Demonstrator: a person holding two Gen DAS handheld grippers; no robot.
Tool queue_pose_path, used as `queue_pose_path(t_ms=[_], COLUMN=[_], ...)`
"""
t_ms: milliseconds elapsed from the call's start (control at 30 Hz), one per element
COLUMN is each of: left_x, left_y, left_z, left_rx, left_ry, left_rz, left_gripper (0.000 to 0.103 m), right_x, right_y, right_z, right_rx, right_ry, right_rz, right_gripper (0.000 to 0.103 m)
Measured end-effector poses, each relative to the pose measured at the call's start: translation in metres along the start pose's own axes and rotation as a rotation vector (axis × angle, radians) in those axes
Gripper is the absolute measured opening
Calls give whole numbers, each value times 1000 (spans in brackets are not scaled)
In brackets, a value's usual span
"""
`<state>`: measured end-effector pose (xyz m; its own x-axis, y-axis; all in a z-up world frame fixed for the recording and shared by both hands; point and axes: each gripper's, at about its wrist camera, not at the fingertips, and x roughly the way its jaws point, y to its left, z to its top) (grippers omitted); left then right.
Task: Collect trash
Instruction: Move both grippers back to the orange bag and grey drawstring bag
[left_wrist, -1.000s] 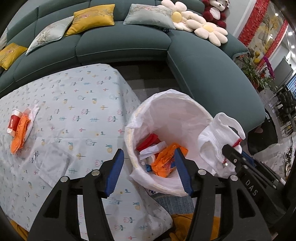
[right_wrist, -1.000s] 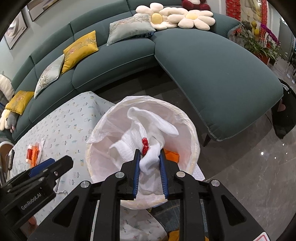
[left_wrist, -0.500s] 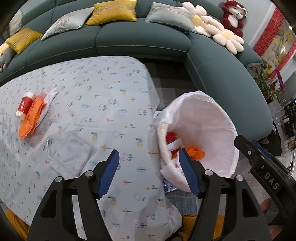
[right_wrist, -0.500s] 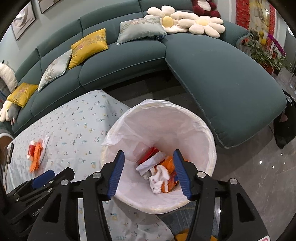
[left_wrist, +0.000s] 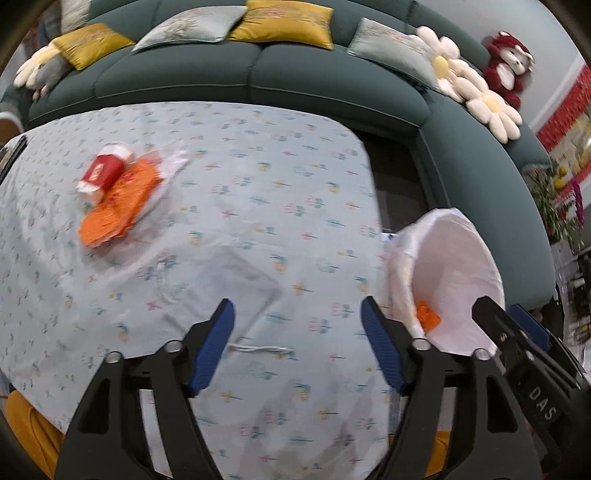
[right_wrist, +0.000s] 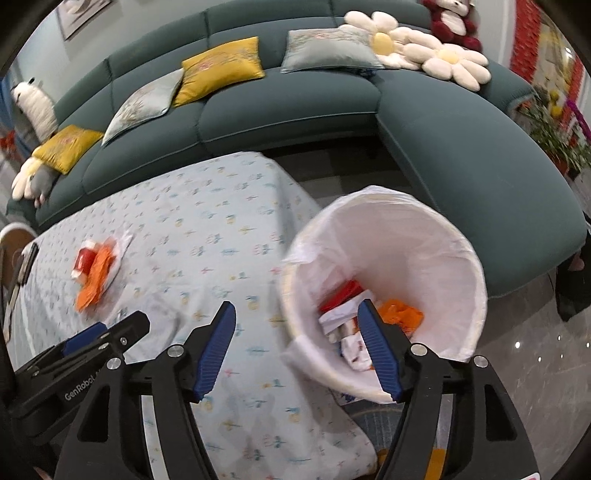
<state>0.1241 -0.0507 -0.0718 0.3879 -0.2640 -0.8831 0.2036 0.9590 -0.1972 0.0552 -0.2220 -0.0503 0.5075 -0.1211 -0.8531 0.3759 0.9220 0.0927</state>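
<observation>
Nearby, floral tablecloth (left_wrist: 258, 177) before teal sofa (left_wrist: 258, 81)

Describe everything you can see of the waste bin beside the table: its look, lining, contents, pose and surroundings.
The waste bin is round with a pale cream rim, lined with a thin white plastic bag folded over that rim. It stands on the floor against the corner of the table's patterned cloth, near the green sofa. Inside lie red, white and orange scraps. Neither gripper touches it.
</observation>
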Motion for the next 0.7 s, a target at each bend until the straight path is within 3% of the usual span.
queue_pose_path(t_ms=[700], left_x=[-8], left_y=[147], left_z=[-9], left_rx=[-227], left_ry=[-8], left_rz=[86], left_gripper=[77], right_x=[25], right_y=[105], right_z=[-31], right_rx=[-136], right_ry=[102], right_rz=[43], right_gripper=[70])
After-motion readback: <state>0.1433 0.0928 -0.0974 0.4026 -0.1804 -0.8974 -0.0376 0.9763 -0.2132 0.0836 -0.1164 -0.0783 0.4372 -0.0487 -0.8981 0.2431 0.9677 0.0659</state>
